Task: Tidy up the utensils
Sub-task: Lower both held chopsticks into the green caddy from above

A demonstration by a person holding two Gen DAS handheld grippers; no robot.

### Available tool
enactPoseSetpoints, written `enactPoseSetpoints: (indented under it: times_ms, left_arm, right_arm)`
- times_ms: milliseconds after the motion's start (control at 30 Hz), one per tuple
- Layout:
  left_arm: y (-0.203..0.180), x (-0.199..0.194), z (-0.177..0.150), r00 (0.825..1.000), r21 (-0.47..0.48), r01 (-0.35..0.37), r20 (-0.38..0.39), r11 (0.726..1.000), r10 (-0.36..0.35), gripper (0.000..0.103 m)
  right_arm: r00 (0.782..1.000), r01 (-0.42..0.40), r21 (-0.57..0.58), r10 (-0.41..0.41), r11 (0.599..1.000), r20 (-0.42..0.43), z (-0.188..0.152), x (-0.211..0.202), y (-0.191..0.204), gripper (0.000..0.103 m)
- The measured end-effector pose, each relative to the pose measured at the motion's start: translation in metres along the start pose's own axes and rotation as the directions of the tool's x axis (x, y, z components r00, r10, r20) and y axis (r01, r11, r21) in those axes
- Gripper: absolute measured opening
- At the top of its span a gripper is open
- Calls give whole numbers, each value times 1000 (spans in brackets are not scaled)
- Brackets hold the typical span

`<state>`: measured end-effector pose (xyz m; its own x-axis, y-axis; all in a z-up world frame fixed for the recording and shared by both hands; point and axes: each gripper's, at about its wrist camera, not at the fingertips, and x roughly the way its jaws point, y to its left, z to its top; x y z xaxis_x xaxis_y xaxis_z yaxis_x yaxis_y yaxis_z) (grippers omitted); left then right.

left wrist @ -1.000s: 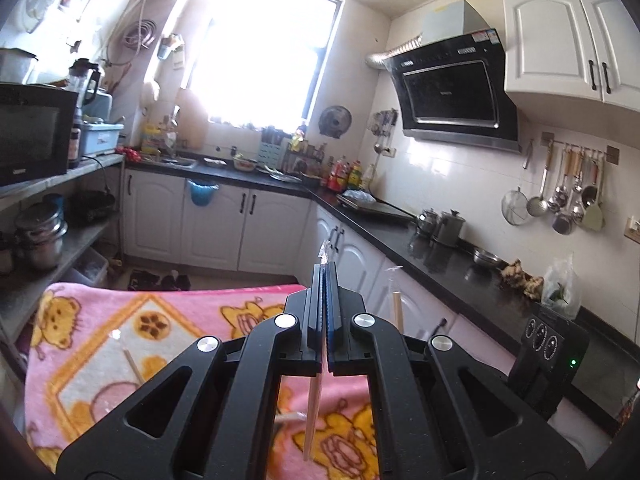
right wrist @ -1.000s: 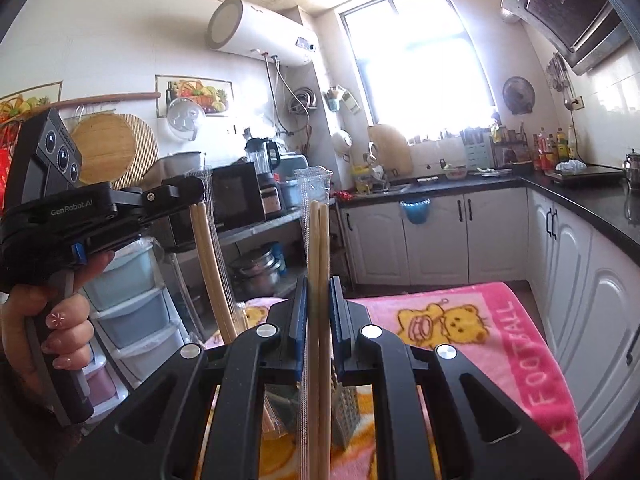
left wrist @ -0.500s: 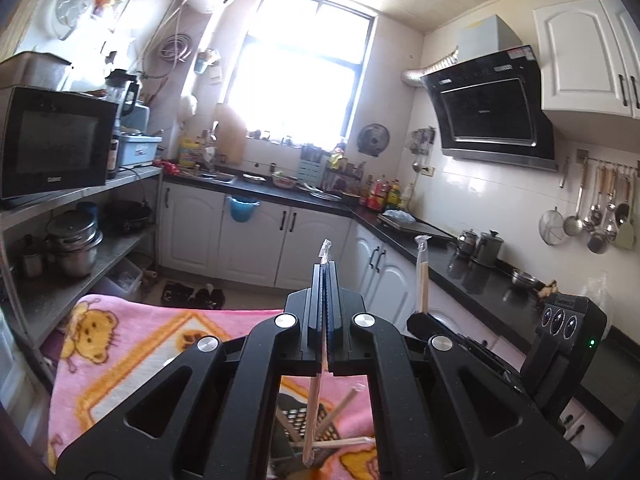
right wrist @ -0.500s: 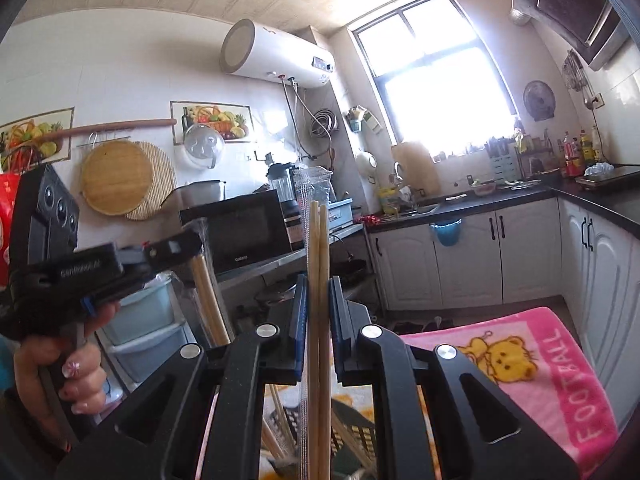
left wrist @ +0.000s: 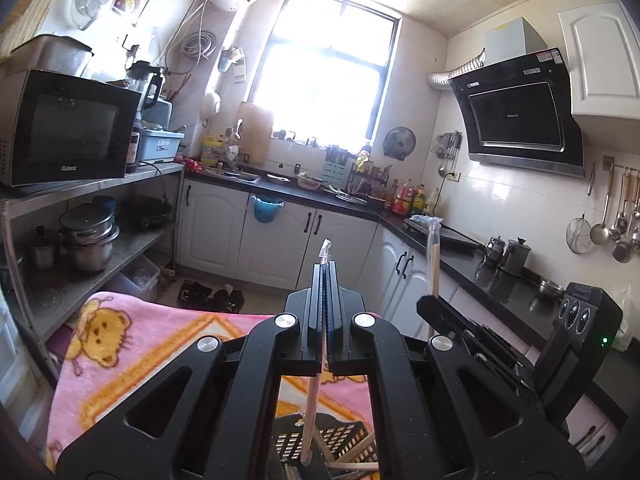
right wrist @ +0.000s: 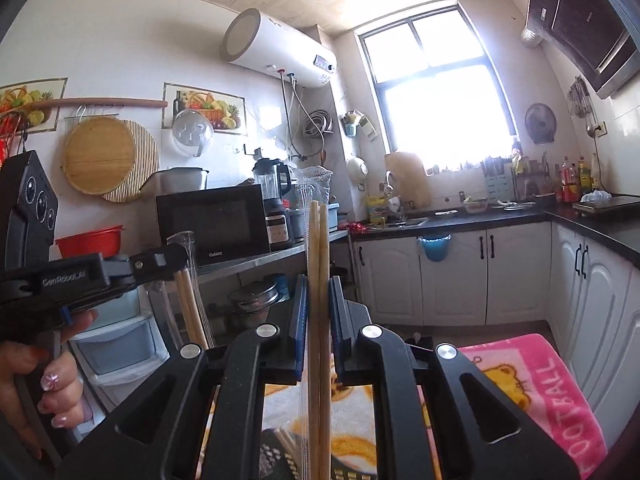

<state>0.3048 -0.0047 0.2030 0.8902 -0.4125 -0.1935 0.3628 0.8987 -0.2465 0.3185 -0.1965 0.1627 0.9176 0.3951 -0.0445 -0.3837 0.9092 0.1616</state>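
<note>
left gripper (left wrist: pixel 325 280) clenched on a plastic-sleeved pair of wooden chopsticks (left wrist: pixel 310 416), lower end dipping into black perforated plastic basket (left wrist: pixel 320 440) on pink cartoon blanket (left wrist: pixel 132 344). right gripper (right wrist: pixel 318 292) clamped on a second sleeved wooden pair (right wrist: pixel 319 272), upright above basket. neither pair released; some sticks lying in basket already.

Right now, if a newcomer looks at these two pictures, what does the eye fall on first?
First, the chopsticks standing upright in the right gripper, in the middle of its view. Next, the left gripper shut on another pair in a clear wrapper. Below both lie a black basket and a pink blanket.
</note>
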Motion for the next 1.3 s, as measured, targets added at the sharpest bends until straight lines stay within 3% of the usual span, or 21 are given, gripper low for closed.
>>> enactPoseSetpoints:
  times_ms: [533,733,1000,1300]
  left_arm:
    - [3,28,-37,999,67,-39,-15,997,40,0]
    - [9,34,-50,999,58,-36,-33,998,37,0]
    - [11,37,-67,999,44,-26,-34,999,27,0]
    - [14,40,-81,997,48,-26,-73,998,30,0]
  right_arm:
    - [992,88,-6,-87,996,96,-36,7,-7,11]
    - [998,38,21,-39,999,42,-39,17,-21,11]
    - [999,40,3,-40,999,16,-62,17,-20,11]
    - [997,10,-17,-12,1000,-72,-85,9,-18,11]
